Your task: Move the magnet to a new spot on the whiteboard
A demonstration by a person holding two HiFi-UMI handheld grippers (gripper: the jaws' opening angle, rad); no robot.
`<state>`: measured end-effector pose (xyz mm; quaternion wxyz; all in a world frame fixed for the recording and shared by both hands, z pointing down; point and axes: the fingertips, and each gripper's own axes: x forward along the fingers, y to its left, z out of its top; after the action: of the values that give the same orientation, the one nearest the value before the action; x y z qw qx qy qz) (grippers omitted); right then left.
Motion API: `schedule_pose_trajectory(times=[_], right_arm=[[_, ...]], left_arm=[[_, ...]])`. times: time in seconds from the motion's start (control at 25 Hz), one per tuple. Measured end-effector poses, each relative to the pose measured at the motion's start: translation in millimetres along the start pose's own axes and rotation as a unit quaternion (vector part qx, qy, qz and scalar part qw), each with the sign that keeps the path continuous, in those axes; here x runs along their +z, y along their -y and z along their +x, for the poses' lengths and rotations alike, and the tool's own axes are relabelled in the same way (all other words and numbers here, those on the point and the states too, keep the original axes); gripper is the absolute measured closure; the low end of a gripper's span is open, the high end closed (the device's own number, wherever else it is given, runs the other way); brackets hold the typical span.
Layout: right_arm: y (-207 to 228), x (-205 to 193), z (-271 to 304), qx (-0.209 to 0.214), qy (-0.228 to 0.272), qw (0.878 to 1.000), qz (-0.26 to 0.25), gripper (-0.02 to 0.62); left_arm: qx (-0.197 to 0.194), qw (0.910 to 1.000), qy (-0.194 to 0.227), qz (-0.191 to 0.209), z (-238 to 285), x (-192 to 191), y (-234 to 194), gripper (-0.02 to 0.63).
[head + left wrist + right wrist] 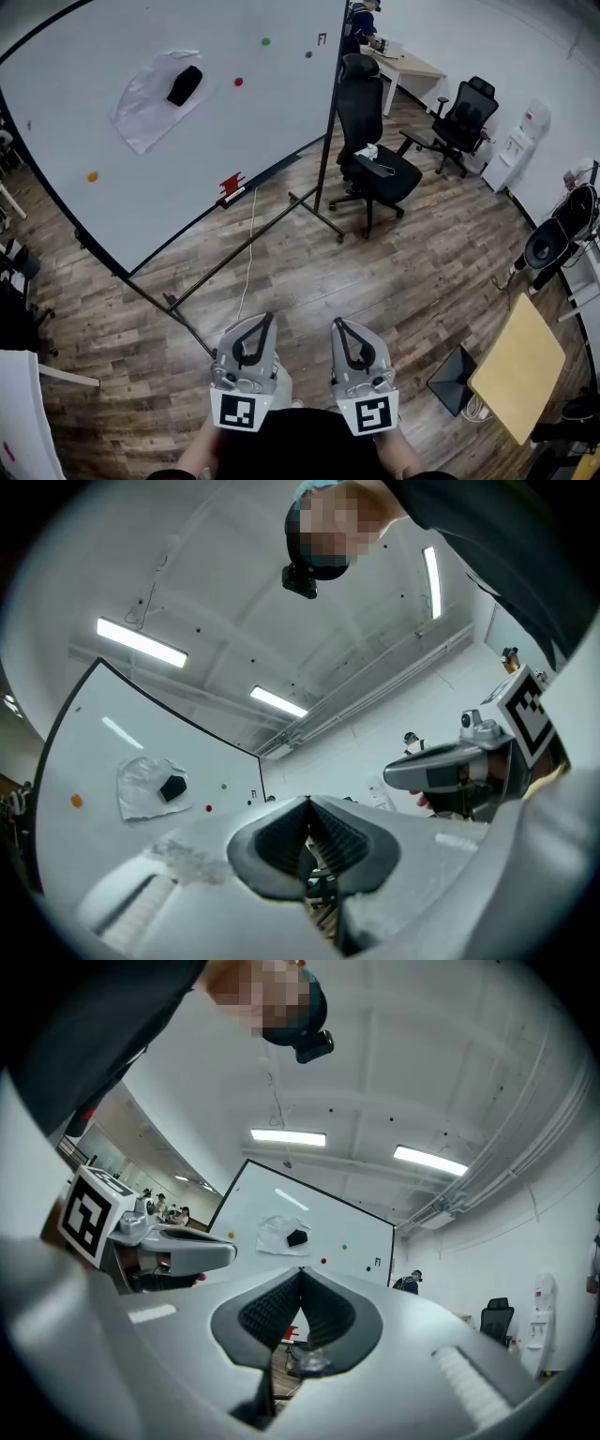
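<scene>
The whiteboard (112, 206) stands at the upper left on a wheeled frame. It carries small round magnets: orange (92, 176), red (238, 82), green (265, 41) and a dark one (308, 54). A black eraser (185, 84) sits on a white sheet (141, 108). My left gripper (268, 319) and right gripper (337, 324) are side by side close to my body, far from the board, both shut and empty. The left gripper view shows shut jaws (307, 803), with the red magnet (208, 808) far beyond. In the right gripper view the jaws (301, 1272) are also shut.
The board's stand legs (234, 258) and a white cable cross the wood floor ahead. A black office chair (375, 159) stands right of the board, and another chair (464, 117) and a desk (408, 66) are behind it. A wooden table (520, 366) is at the right.
</scene>
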<state>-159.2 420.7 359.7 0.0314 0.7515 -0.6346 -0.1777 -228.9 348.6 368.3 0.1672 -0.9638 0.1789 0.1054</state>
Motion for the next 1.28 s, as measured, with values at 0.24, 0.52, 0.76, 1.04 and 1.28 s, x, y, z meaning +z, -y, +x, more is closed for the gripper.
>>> schedule_pose_trajectory(times=[0.24, 0.52, 0.76, 1.04, 1.28], right_arm=[[17.6, -12.8, 31.0, -0.004, -0.005, 1.000, -0.001, 0.594], [36.5, -30.1, 81.9, 0.005, -0.012, 1.000, 0.001, 0.594], [51.7, -42.6, 124.0, -0.001, -0.015, 1.000, 0.002, 0.594], [65.5, -60.8, 172.0, -0.014, -0.021, 1.000, 0.000, 0.594], [65.1, -70.4, 214.3, -0.020, -0.017, 1.000, -0.004, 0.594]], left_arm=[[-0.009, 0.9999, 0.012, -0.003, 34.7, -9.8, -13.4, 0.604], [-0.007, 0.9999, 0.010, -0.005, 84.3, -28.2, -46.7, 0.604], [-0.016, 0.9998, 0.009, -0.007, 119.9, -46.4, -72.3, 0.604], [-0.025, 0.9996, 0.013, -0.002, 157.0, -65.9, -108.2, 0.604], [-0.030, 0.9993, 0.021, 0.000, 178.0, -80.5, -141.4, 0.604]])
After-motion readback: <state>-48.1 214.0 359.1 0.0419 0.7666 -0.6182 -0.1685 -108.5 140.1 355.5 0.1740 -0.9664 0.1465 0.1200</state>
